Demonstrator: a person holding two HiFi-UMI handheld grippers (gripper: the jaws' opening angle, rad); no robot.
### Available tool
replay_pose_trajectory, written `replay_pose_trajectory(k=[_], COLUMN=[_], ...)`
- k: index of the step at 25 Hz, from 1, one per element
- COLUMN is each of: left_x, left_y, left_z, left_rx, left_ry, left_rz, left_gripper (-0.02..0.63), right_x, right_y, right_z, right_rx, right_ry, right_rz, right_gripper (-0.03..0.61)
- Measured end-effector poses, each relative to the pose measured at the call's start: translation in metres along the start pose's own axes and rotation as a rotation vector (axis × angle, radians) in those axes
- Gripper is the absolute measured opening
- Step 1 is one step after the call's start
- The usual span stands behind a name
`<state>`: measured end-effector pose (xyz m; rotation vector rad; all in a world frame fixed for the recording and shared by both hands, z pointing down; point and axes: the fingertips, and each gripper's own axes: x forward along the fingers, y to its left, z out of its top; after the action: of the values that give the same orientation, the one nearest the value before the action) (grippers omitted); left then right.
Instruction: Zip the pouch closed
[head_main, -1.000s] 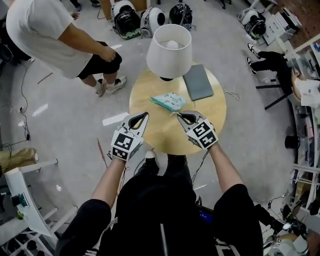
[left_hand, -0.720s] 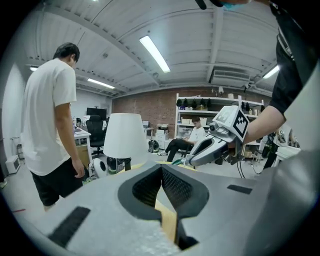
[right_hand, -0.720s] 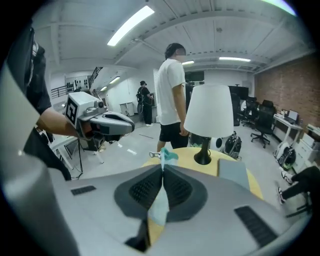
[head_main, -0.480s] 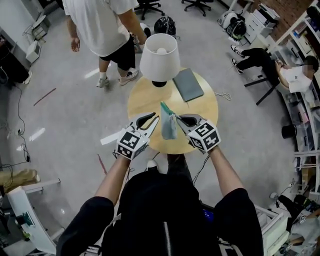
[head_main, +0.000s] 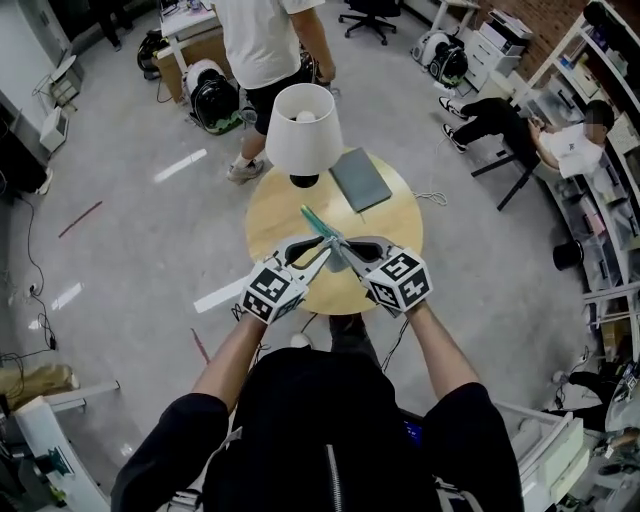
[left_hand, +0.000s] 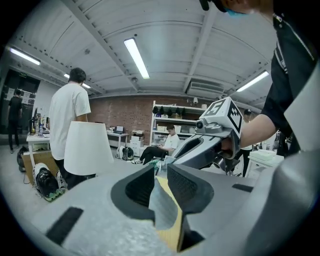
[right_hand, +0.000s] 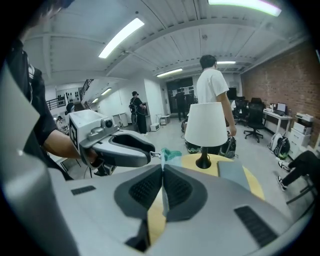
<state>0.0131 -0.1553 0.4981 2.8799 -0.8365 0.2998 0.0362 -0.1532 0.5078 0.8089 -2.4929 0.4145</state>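
Soft cloth pouch (head_main: 319, 223), smooth wooden table (head_main: 272, 215), matt white lampshade (head_main: 300, 135)

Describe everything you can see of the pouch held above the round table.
The pouch is small, flat, soft fabric, teal-green with a paler grey-blue side. It is held edge-on in the air above the round table, touching only the left hand-held gripper and right hand-held gripper, both shut on its near end. Whether the zip is closed cannot be told.

Polished grey floor (head_main: 120, 230) surrounds the round wooden counter (head_main: 395, 225); brick wall (right_hand: 295, 85) at right, strip lights (left_hand: 137, 57) overhead.
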Motion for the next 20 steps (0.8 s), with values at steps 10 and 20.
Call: replay_pose_trajectory(k=[10,20], left_x=[-0.002,-0.012], left_y=[-0.006,0.003], left_z=[0.001,0.0], left_rx=[0.006,0.015], left_ry=[0.004,0.021], left_rz=[-0.01,-0.001], left_gripper=[0.009,0.01], right_x=[-0.004,-0.001], right_y=[0.012,0.023], right_z=[0.0,0.003], right_rx=[0.018,0.006], right_ry=[-0.005,-0.025], right_rz=[0.017,0.034], right_gripper=[0.012,0.011])
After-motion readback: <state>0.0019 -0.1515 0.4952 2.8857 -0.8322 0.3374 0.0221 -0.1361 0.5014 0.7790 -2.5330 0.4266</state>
